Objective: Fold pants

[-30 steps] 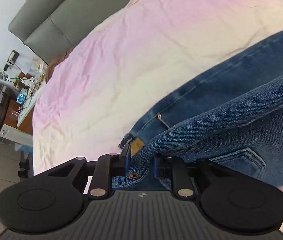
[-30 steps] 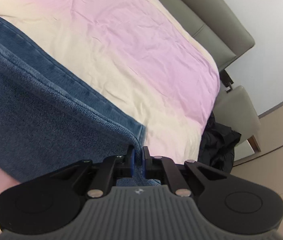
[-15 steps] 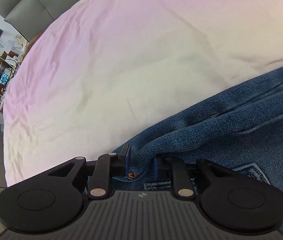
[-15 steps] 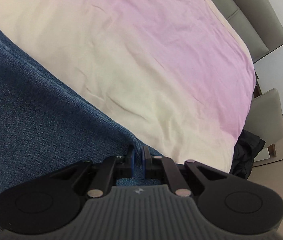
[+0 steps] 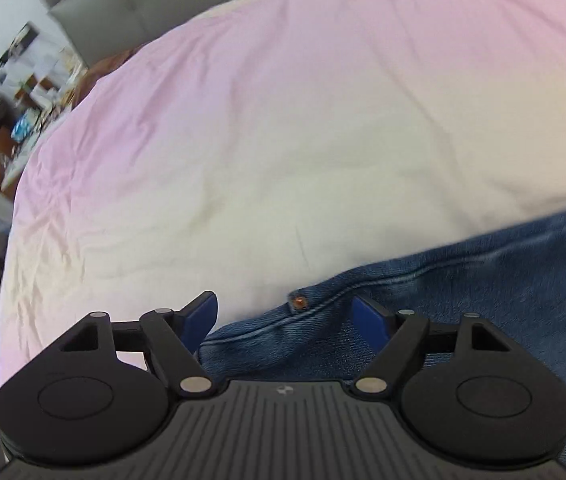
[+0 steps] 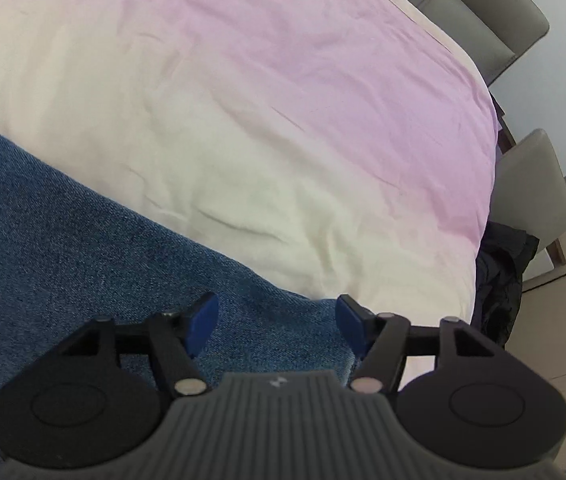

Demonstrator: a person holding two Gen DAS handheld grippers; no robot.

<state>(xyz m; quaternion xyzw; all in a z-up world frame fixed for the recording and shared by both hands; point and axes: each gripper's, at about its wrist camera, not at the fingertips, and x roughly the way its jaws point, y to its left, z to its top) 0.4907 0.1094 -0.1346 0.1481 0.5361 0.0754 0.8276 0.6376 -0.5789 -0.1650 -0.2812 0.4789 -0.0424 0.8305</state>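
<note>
From the left wrist view I get the waistband end of the jeans (image 5: 463, 300): a copper rivet (image 5: 298, 301) and curved seam at lower centre, denim filling the lower right of the frame; the right wrist view shows only plain denim (image 6: 83, 248) filling the lower left, no rivet or seam. My left gripper (image 5: 285, 314) has just been opening, jaws now spread wide, the jeans edge lying between the blue pads but not pinched. My right gripper (image 6: 277, 318) has also just been opening, jaws spread, the denim corner lying under and between them, pads off the cloth. The jeans lie flat on the bed (image 5: 283, 140), a wrinkled sheet going from cream near the denim to pink toward the top of both frames. Left view alone shows a grey padded headboard (image 5: 115, 4) at upper left and, below it at the left edge, a cluttered desk (image 5: 11, 120), blurred, with a small plant; contents too blurred to name. Right view alone shows the headboard (image 6: 483, 12) at upper right, a beige chair (image 6: 535, 188) at the right edge, a dark garment heap (image 6: 503, 280) beside the bed's edge, and pale floor at lower right. Nothing lies on the sheet beyond the jeans' edge in either view.
</note>
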